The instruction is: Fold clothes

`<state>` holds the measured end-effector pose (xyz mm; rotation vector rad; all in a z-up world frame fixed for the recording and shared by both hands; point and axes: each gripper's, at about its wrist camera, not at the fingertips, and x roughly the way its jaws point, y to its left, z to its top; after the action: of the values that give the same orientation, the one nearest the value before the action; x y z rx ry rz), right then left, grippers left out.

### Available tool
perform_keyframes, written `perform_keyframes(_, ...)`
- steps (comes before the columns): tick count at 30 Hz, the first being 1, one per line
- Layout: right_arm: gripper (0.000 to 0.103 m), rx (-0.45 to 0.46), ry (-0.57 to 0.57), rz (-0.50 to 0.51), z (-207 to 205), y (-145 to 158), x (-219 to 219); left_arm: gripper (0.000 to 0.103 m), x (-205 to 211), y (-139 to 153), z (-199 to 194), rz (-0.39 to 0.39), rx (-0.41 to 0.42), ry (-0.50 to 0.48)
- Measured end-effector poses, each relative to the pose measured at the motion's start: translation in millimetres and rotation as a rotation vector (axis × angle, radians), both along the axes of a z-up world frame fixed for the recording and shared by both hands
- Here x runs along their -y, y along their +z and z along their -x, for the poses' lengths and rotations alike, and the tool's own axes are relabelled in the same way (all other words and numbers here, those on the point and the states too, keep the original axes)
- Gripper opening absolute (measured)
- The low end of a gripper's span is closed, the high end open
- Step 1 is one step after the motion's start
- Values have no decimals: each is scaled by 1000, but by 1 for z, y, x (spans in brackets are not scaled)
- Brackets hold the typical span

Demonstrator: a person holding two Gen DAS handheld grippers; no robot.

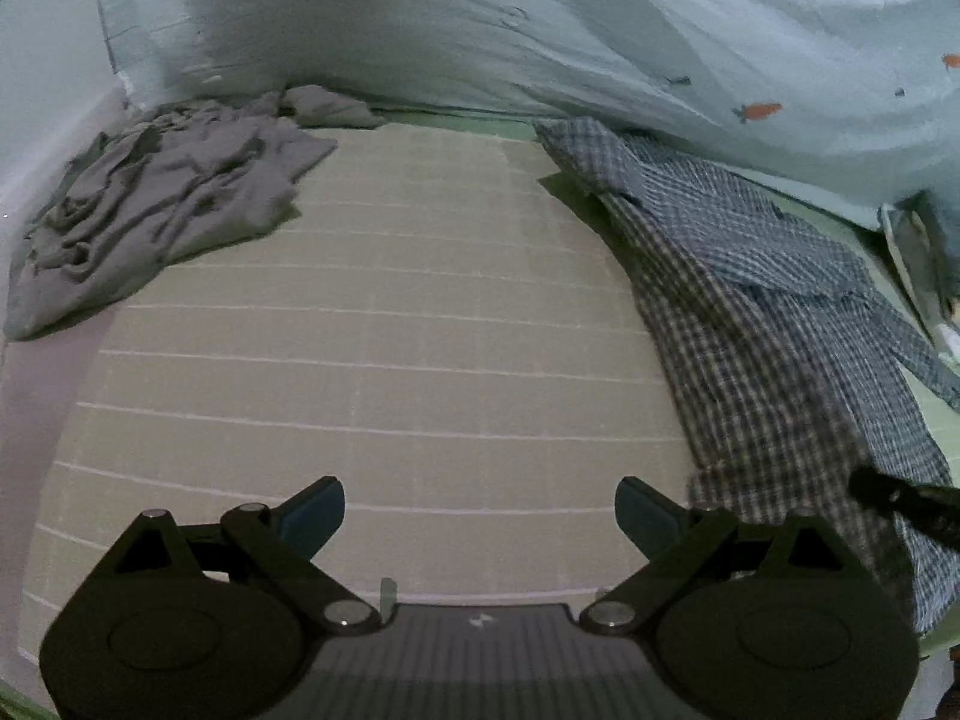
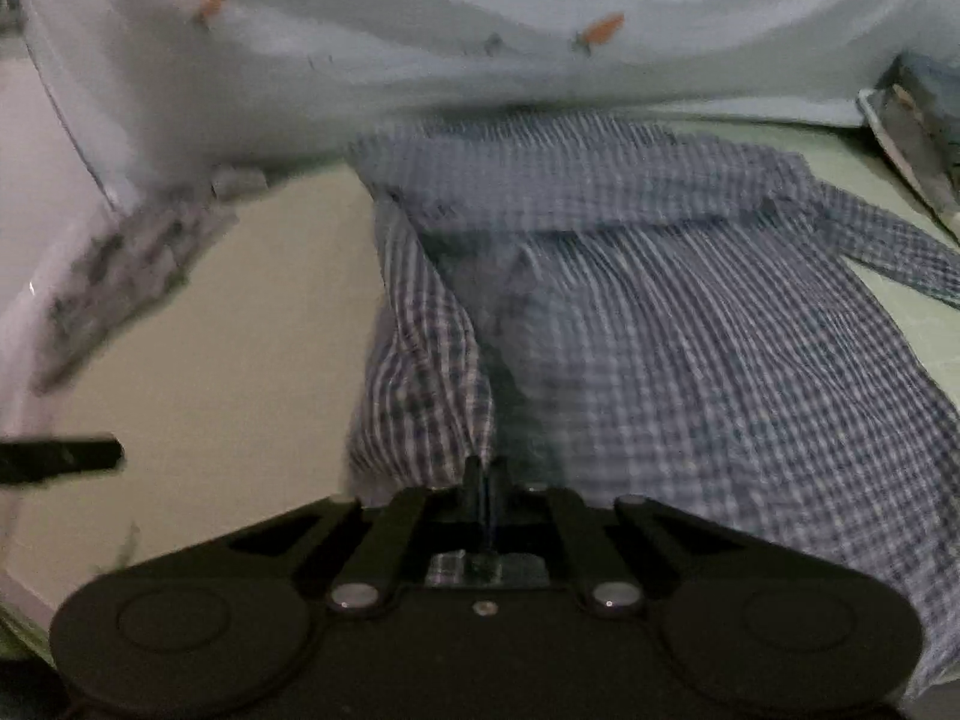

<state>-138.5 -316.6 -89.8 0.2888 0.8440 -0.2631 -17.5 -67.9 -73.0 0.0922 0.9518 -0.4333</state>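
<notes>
A blue-and-white checked shirt (image 1: 750,300) lies spread over the right edge of the beige grid mat (image 1: 390,330). In the right wrist view the checked shirt (image 2: 660,312) fills the middle, blurred. My right gripper (image 2: 486,474) is shut on the shirt's near edge, and the cloth rises in a fold to the fingertips. My left gripper (image 1: 480,510) hangs open over the bare mat, to the left of the shirt, with nothing between its blue pads. A crumpled grey garment (image 1: 162,210) lies at the mat's far left corner.
Pale blue bedding with small carrot prints (image 1: 600,48) is heaped along the far side. A green sheet (image 1: 936,432) shows under the shirt at the right. A white wall (image 1: 36,90) borders the left. The other gripper's dark tip (image 2: 60,456) shows at the left edge.
</notes>
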Motion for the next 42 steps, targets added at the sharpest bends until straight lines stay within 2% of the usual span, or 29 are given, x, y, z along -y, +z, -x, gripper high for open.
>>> perform_keyframes(5, 2, -98, 101, -8, -9, -32, 21, 97, 31, -6, 9, -47, -2, 51)
perform_keyframes(10, 5, -122, 263, 12, -14, -36, 28, 97, 53, -17, 9, -38, -42, 150)
perform_keyframes(12, 26, -105, 286, 2, -16, -31, 39, 97, 63, -20, 9, -36, -58, 180)
perform_keyframes(14, 35, -85, 290, -11, -18, -26, 54, 97, 75, -20, 11, -36, -60, 196)
perform_keyframes(19, 37, -51, 163, -55, -37, -19, 108, 97, 100, -19, -2, -40, -60, 234)
perform_keyframes(21, 45, -32, 102, -48, -42, -16, 131, 97, 108, -20, -13, -39, -60, 251)
perform_keyframes(27, 65, 34, -191, -7, -70, -10, 220, 97, 138, -27, -60, -34, -73, 299)
perform_keyframes(32, 71, 53, -332, 76, -113, -12, 288, 97, 163, -31, -115, -39, -41, 298)
perform_keyframes(36, 71, 7, -402, 75, -145, -25, 334, 97, 176, -37, -153, -70, -63, 312)
perform_keyframes(40, 69, -27, -374, 68, -162, -40, 353, 97, 185, -41, -171, -100, -53, 283)
perform_keyframes(41, 56, -22, -362, 61, -163, -41, 354, 97, 186, -42, -174, -106, -52, 283)
perform_keyframes(42, 33, -9, -343, 46, -165, -41, 355, 97, 187, -42, -177, -106, -51, 275)
